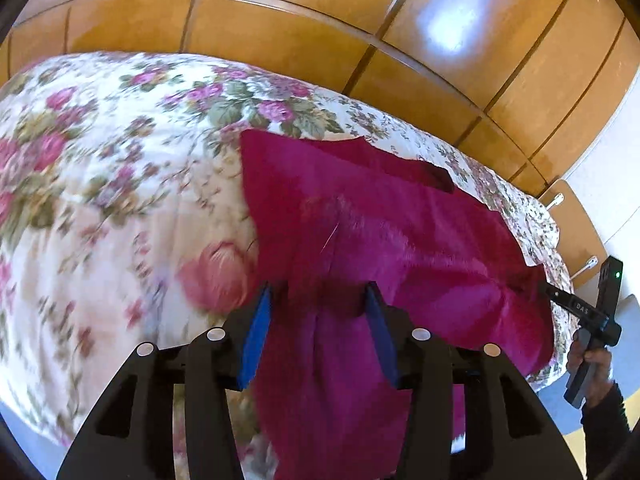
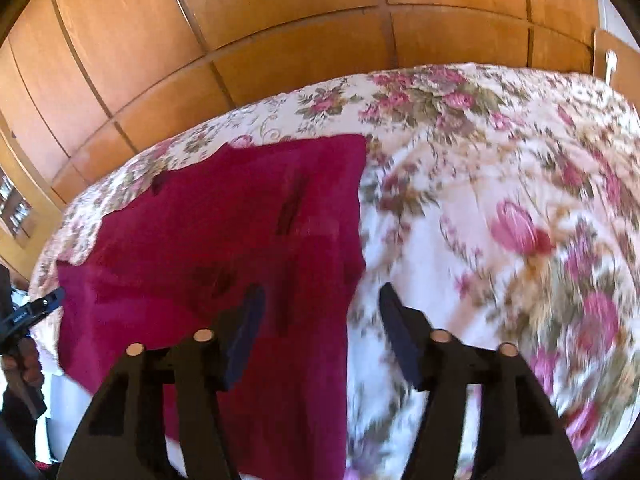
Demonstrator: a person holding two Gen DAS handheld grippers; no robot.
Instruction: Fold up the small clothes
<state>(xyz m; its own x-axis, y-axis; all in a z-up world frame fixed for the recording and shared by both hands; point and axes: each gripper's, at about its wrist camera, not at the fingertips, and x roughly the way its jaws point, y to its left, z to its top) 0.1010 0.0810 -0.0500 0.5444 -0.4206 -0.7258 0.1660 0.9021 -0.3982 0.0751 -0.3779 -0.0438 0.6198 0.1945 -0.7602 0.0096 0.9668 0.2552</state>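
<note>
A magenta garment [image 1: 384,232] lies spread on a floral bedspread [image 1: 100,184] and hangs over the near edge. My left gripper [image 1: 318,300] is open, its blue pads on either side of the garment's near fold. In the right wrist view the garment [image 2: 224,232] fills the left half, and my right gripper [image 2: 322,300] is open over its right edge, one finger above cloth, the other above the bedspread [image 2: 500,208]. The right gripper also shows at the right edge of the left wrist view [image 1: 580,308], and the left gripper at the left edge of the right wrist view [image 2: 36,308].
A wooden panelled wardrobe [image 1: 360,28] stands behind the bed. A wooden door with handles [image 1: 576,220] is at the far right. Blue floor [image 1: 636,328] shows beside the bed.
</note>
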